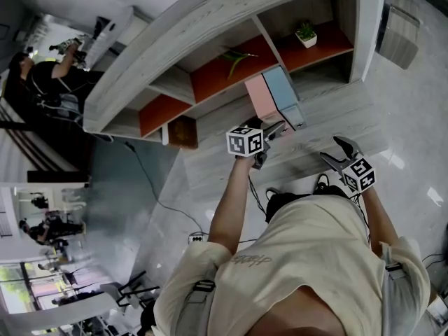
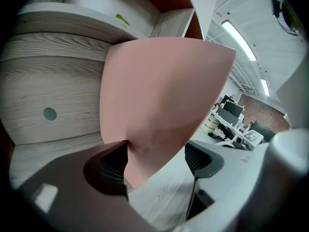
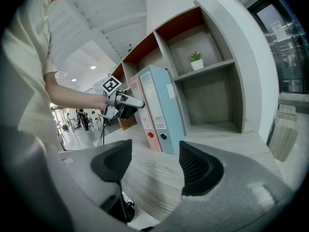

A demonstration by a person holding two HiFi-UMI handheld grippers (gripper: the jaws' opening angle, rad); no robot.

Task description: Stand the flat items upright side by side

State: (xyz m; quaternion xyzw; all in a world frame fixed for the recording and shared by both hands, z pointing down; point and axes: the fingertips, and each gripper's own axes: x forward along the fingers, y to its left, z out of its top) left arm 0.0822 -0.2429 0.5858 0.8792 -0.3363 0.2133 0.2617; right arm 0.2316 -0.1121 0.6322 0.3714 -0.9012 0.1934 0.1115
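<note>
Right gripper view: smooth pink binder (image 3: 144,111) stands beside blue binder (image 3: 161,105).

The person wears a cream short-sleeved T-shirt (image 1: 308,250) with small dark print on the back and dark buckled straps (image 1: 204,285) at the shoulders. The left claw (image 1: 275,131) and right claw (image 1: 330,148) are grey, with black ribbed pads (image 3: 198,168) and white cubes (image 1: 245,141) bearing black square markers.
</note>
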